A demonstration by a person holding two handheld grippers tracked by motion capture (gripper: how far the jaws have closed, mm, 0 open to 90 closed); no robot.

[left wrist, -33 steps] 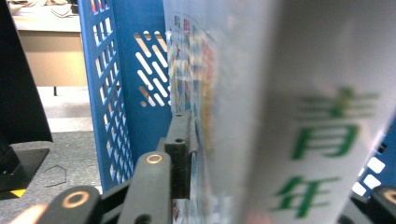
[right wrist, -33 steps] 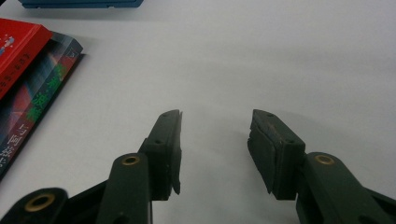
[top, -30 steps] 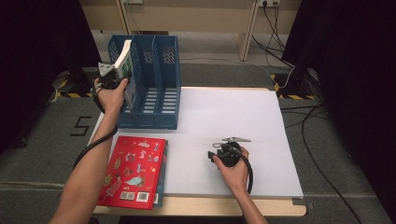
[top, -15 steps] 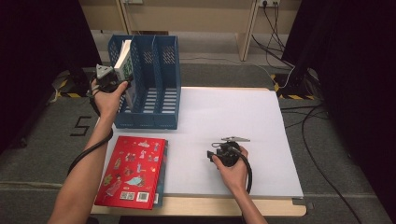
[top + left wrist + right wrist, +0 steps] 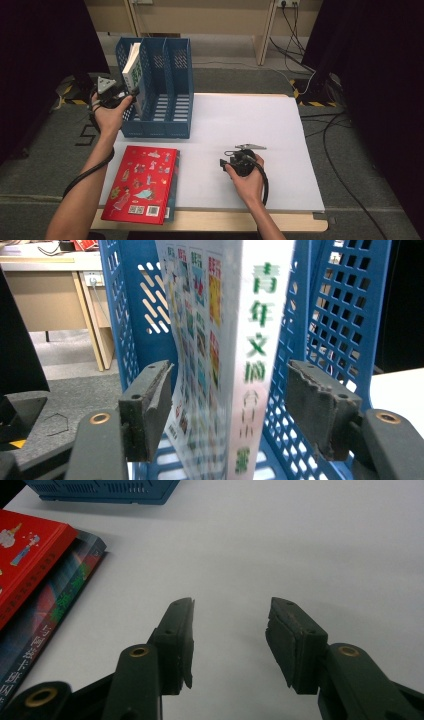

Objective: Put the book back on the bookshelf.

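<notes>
A white magazine [image 5: 134, 67] with green lettering on its spine [image 5: 250, 340] stands in the leftmost slot of the blue file rack [image 5: 165, 95]. My left gripper [image 5: 129, 93] is at the rack's left front corner. Its jaws have just been opening and now stand open on either side of the magazine, with a gap at each pad [image 5: 150, 400]. My right gripper [image 5: 223, 163] rests on the white table [image 5: 250, 120], open with nothing between its jaws [image 5: 230, 630]. A red book [image 5: 142, 182] lies flat at the table's front left on a darker book [image 5: 55, 610].
The rack's blue mesh walls [image 5: 345, 300] close in on both sides of the magazine. Its two right slots hold nothing. Cables run across the floor at the back right [image 5: 305, 75]. Dark curtains hang to the left and right.
The left jaws have opened and let go of the magazine, which now stands in the rack's left slot. The left hand has drawn back a little to the left. The right hand has kept still.
</notes>
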